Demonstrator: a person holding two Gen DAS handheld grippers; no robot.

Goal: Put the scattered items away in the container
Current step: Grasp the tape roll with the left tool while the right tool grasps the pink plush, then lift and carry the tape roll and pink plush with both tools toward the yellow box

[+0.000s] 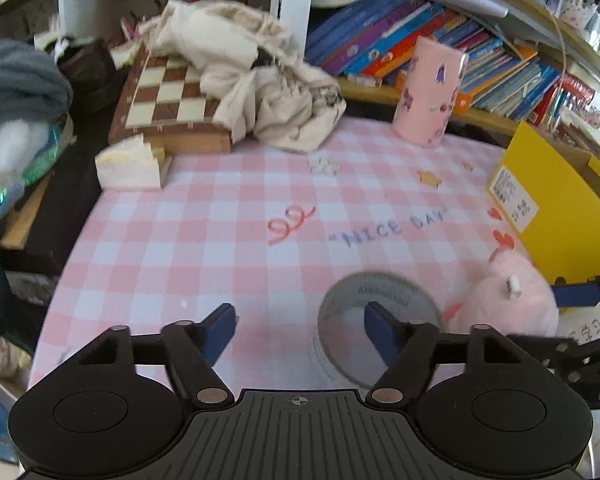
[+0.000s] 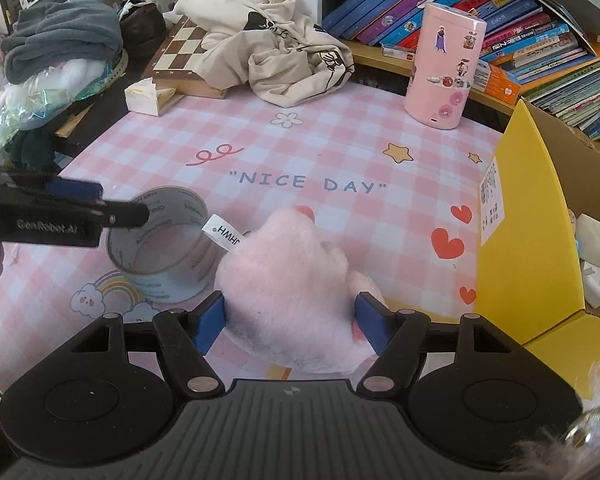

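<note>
Right gripper (image 2: 288, 322) clamps the pink plush toy (image 2: 296, 280) between its pads.

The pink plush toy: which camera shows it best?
The right wrist view: the pink plush toy fills its centre, sharp, between the right gripper pads. The left wrist view catches only a blurred part at its right edge.
</note>
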